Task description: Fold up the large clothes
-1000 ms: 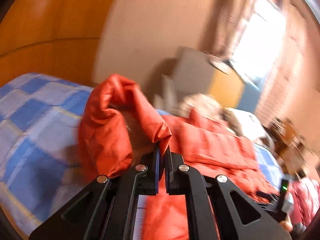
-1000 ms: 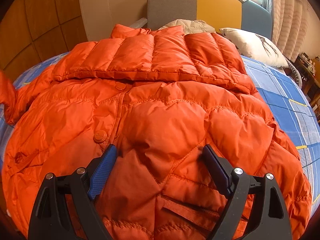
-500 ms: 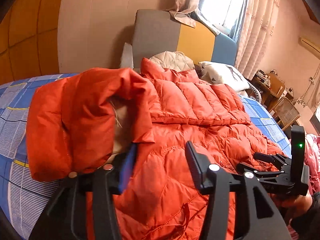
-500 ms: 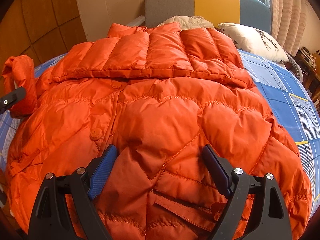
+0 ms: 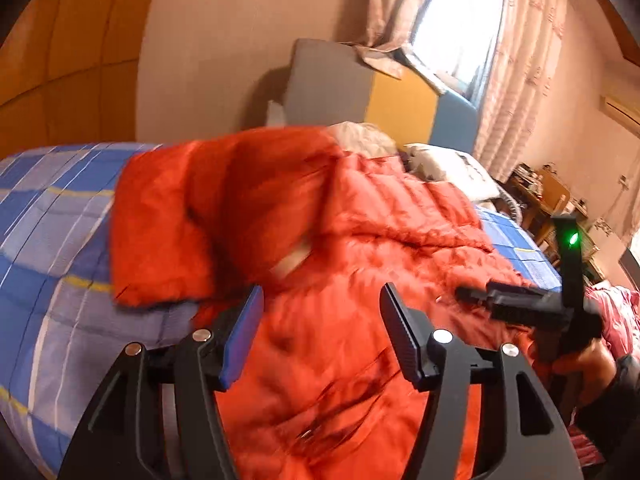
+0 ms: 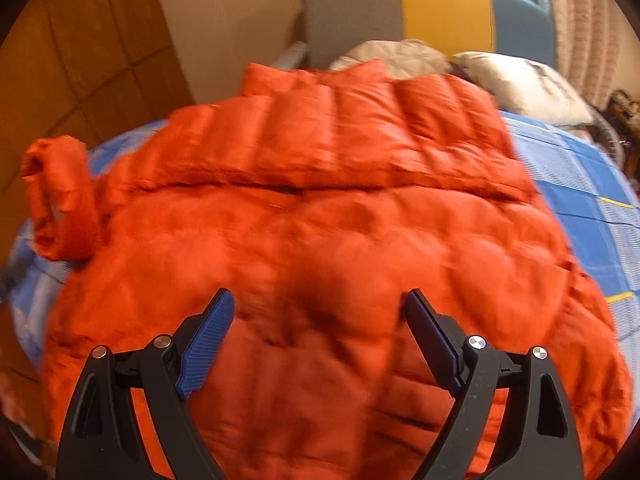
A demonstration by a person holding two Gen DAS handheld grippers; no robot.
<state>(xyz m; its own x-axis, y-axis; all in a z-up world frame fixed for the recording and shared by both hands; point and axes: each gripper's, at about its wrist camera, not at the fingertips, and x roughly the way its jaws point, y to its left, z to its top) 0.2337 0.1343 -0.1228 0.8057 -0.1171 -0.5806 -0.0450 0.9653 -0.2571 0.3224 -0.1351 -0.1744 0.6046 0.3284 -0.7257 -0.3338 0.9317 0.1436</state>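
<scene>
While your left gripper (image 5: 320, 332) is opening with nothing pinched, the sleeve (image 5: 168, 220) sits just beyond it, left of the orange jacket (image 6: 320, 240); your right gripper (image 6: 318, 344) gapes empty.

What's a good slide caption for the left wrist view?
Left gripper, jaws opening, over orange puffer jacket with its sleeve on the checked bedsheet.

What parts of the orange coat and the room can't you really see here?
- Coat hem: right wrist view, cut off by the bottom edge and the right gripper.
- Sleeve cuff: left wrist view, smeared by motion blur; the left gripper, jaws opening, holds nothing.
- Desk clutter: left wrist view, too small.
- Bed under the coat: hidden.
</scene>
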